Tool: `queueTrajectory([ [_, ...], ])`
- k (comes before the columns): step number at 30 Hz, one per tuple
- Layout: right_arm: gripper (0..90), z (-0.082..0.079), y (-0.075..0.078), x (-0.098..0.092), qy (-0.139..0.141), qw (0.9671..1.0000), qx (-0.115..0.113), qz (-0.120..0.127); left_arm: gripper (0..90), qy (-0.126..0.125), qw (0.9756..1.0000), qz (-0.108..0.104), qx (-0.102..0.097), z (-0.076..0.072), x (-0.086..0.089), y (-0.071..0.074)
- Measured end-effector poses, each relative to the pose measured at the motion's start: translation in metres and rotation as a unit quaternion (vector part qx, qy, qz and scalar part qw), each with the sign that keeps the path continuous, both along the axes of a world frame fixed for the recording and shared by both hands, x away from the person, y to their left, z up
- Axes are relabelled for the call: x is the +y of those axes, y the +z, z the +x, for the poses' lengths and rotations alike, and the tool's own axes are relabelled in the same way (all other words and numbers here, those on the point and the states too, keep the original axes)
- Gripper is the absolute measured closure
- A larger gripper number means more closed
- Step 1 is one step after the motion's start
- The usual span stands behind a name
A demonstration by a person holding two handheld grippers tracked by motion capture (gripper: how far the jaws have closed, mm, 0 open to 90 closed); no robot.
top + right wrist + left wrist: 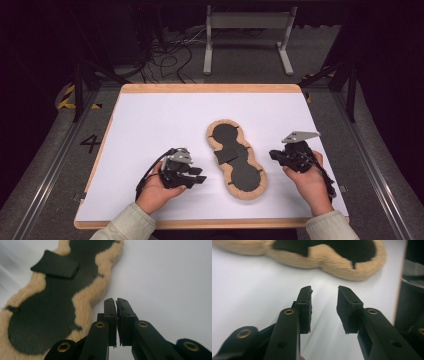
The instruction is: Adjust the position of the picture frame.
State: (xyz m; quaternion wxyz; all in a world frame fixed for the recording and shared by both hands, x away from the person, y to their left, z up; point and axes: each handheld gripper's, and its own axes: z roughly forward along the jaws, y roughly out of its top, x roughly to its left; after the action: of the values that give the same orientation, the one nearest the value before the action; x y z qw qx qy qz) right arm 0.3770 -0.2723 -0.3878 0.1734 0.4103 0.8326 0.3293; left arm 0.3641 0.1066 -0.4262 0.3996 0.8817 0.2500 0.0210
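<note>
The fuzzy pad [236, 159] lies flat on the white surface [150, 125], between both grippers. Left gripper [324, 293] fingers are partly open and empty; right gripper [116, 301] fingers are pressed together, empty.

We see a white bench [150, 120] edged in pale wood. Beyond it, on the grey floor [240, 70], we see a metal stand [248, 30] and tangled black cables [170, 55].

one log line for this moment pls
left gripper open, empty | right gripper shut, empty | fleece pad flat between them, untouched | table
</note>
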Motion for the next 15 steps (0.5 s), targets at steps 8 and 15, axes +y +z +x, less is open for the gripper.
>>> queueTrajectory([
  [8, 87.4, 0.053, 0.013, 0.029, 0.013, 0.9986, 0.000, -0.051, 55.5, 0.099, 0.9944, -0.009, -0.037, 0.000, 0.045, -0.009],
  [15, 87.5, 0.093, 0.004, 0.053, 0.014, 0.9986, 0.029, -0.043, 52.2, 0.172, 0.9839, -0.012, -0.047, -0.002, 0.080, -0.013],
])
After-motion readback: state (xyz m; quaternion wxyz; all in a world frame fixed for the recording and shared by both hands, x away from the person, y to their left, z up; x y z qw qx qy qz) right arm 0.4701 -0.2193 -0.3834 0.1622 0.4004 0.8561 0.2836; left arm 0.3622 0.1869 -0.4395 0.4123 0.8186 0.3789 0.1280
